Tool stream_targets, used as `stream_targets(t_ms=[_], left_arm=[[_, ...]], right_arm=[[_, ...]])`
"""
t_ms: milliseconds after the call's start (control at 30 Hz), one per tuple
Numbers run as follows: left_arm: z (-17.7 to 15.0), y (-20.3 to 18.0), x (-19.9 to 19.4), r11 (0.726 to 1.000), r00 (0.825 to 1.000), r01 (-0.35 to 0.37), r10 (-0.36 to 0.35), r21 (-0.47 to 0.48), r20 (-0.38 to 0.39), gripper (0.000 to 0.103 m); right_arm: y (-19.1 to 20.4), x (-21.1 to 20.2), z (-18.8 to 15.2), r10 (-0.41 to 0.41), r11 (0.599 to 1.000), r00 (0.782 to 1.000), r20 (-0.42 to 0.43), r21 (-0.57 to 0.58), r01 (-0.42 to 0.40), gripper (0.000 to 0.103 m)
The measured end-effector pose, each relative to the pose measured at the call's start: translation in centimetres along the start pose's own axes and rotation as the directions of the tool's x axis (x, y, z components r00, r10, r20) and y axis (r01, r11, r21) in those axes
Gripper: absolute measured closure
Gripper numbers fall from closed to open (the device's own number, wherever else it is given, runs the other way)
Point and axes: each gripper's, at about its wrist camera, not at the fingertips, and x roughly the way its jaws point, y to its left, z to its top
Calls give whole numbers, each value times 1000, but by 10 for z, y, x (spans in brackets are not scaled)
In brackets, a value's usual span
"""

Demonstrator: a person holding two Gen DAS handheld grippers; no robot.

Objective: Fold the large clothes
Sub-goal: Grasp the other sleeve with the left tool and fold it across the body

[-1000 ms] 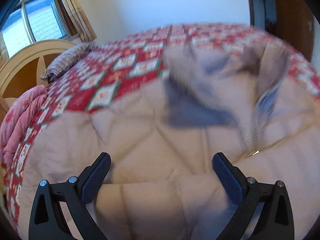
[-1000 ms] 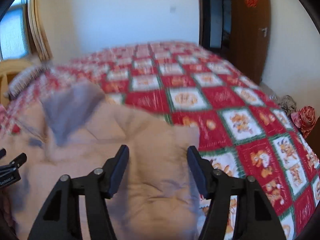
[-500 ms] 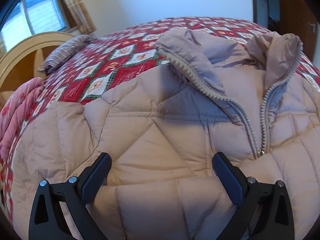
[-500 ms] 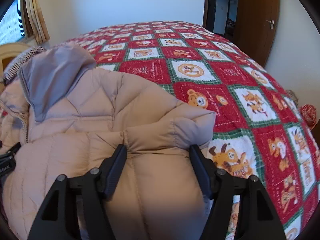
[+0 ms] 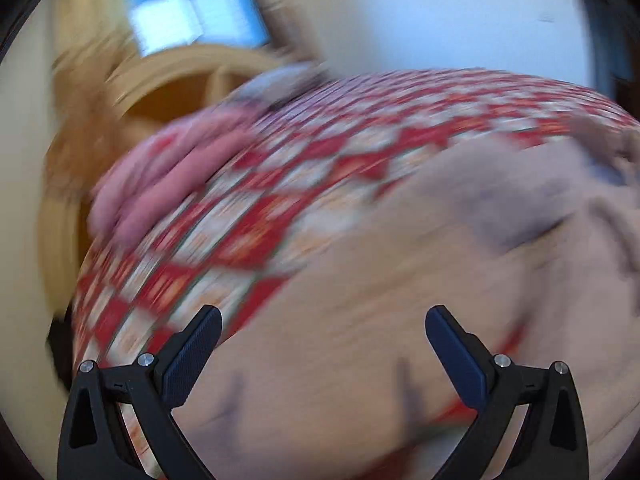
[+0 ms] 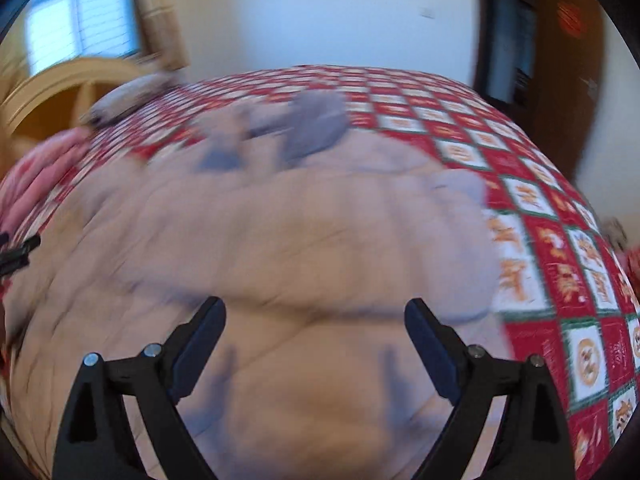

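A large beige quilted puffer jacket [image 6: 320,240] lies spread on a bed, its grey-lined hood [image 6: 316,124] at the far end. Both views are blurred by motion. My right gripper [image 6: 315,320] hovers above the jacket's middle, its jaws opening wide with only air between them. My left gripper [image 5: 323,332] stands open over the jacket's left part [image 5: 400,280], near where the fabric meets the bedspread, holding nothing. A tip of the left gripper [image 6: 16,252] shows at the left edge of the right wrist view.
The bed carries a red, white and green patchwork bedspread [image 6: 540,184]. A pink folded blanket [image 5: 160,184], a striped pillow [image 6: 132,96] and a curved wooden headboard [image 5: 168,80] lie on the left. A window [image 5: 192,4] is behind, a dark wooden door [image 6: 572,60] on the right.
Both grippers have swung left over the jacket; the left view now takes in the headboard and pink blanket. The right gripper's jaws have spread wider.
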Motion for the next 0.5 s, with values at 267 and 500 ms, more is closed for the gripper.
stream_targets(t_ms=[267,500], left_arm=[[-74,78,13,969,979,125,-156,-214,-134,1],[-61,32,5,975,975,175,-191,-139,-112,87]], right_arm=[[81,-15,-46,81,983,996,40,-168,-73,10],[92,-31,-57,89,987,995,54,-142,-80,10]])
